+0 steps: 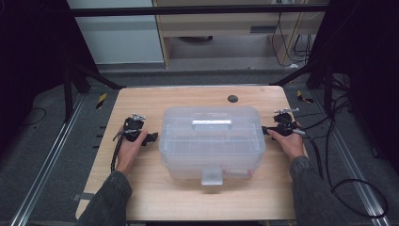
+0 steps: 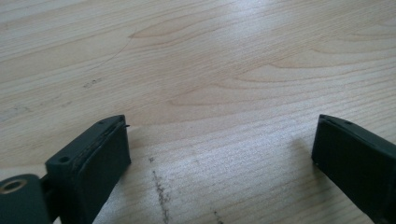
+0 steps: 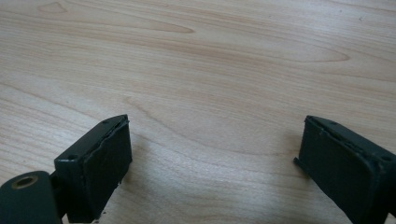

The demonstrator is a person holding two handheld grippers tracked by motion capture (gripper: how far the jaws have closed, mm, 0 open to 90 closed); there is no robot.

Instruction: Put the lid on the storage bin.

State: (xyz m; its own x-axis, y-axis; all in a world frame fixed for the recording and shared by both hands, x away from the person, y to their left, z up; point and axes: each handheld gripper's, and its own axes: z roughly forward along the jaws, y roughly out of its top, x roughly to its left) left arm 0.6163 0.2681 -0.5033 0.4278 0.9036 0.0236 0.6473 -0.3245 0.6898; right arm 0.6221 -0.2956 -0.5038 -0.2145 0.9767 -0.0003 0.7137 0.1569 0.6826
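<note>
While flanking the clear plastic box from the high view, sit apart from it: left claw just off its left wall, right claw near its right wall, both low on the bench, neither touching. Box at the middle of the bench, lid down, pale handle on top, front latch facing the person. Smooth, rounded, translucent walls with little to bite on; likely to slip out of a two-sided squeeze if lifted by the sides, or to tilt and spill if raised unevenly. Could also skid across the slick wood if pushed from one side alone. Contents faint through the plastic, too dim to name.

From the left gripper view, black blocky jaws spread wide over bare pale wood with flowing grain and a few dark scuffs; nothing between them. Close to the board, so apt to scrape it on a careless sweep toward the box.

From the right gripper view, much the same: flat rubbery-looking pads with slightly ragged edges, jaws held wide apart, gripping nothing, only grained wood beneath. Worn pad edges apt to weaken a hold on glossy plastic.
</note>
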